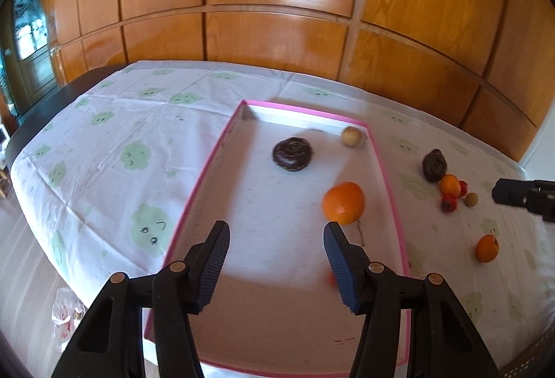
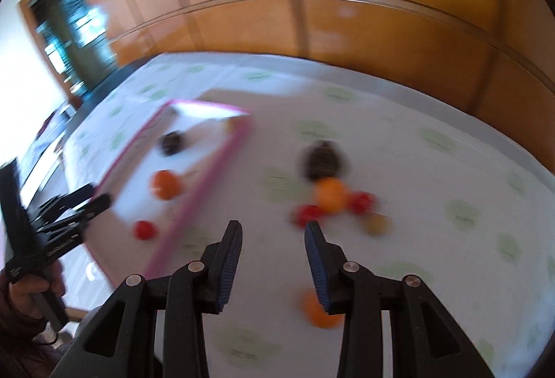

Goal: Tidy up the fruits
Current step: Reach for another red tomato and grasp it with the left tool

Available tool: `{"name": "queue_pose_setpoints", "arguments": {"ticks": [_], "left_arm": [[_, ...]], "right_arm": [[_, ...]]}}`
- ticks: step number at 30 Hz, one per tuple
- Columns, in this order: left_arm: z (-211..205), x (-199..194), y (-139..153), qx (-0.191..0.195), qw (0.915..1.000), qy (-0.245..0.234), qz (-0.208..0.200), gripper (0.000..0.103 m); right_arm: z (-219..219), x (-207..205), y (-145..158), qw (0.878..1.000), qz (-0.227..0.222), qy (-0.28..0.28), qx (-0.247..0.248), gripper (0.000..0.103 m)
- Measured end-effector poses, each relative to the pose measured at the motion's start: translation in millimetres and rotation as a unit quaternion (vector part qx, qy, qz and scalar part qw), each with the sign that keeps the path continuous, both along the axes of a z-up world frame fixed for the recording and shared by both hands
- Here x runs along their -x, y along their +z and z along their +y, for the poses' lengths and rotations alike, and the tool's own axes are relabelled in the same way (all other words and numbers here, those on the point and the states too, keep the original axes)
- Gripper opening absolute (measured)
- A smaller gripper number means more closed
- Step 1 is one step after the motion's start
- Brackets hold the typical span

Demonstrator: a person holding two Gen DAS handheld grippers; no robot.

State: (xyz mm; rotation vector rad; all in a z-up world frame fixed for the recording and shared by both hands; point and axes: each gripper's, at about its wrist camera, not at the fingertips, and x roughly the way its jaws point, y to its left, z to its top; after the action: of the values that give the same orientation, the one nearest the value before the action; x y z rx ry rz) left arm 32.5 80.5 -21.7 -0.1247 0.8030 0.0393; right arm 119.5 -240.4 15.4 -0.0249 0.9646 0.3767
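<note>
Left wrist view: my left tool (image 1: 275, 232) hangs released over the pink-rimmed tray (image 1: 194, 194), nothing between its fingers. In the tray I see a dark fruit (image 1: 293, 154), a pale one (image 1: 352, 136) and an orange (image 1: 343, 203). On the desk (image 1: 104, 142) to the right lies a cluster of small fruits (image 1: 449, 185). My right tool (image 2: 272, 232) is also released and empty.

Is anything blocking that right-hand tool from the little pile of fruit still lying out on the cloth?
Nothing visible. The right tool has empty, parted fingers, and only bare tablecloth lies between it and the fruit cluster. The pink-rimmed tray sits off to the left of that path. The picture is blurred, so small things could be missed.
</note>
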Motion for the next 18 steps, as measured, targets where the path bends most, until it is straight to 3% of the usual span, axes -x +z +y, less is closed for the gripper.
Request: {"name": "queue_pose_setpoints", "arguments": {"ticks": [5,10,18], "left_arm": [[-20.6,-2.0,4.4,-0.007,0.9995,-0.029,-0.001,0.058],[-43.2,-4.5,10.5,-0.011,0.9978,-0.065,0.0,0.058],[-103.3,-12.8,14.3,-0.015,0.9875,-0.157,0.011,0.058]], "right_arm": [[-64.8,-7.2,-9.6,0.995,0.004,-0.096,0.014,0.038],[-119.5,-16.1,-29.3,0.978,0.043,-0.205,-0.011,0.038],[-127.7,-17.5,-32.3,0.974,0.052,-0.22,-0.017,0.038]]}}
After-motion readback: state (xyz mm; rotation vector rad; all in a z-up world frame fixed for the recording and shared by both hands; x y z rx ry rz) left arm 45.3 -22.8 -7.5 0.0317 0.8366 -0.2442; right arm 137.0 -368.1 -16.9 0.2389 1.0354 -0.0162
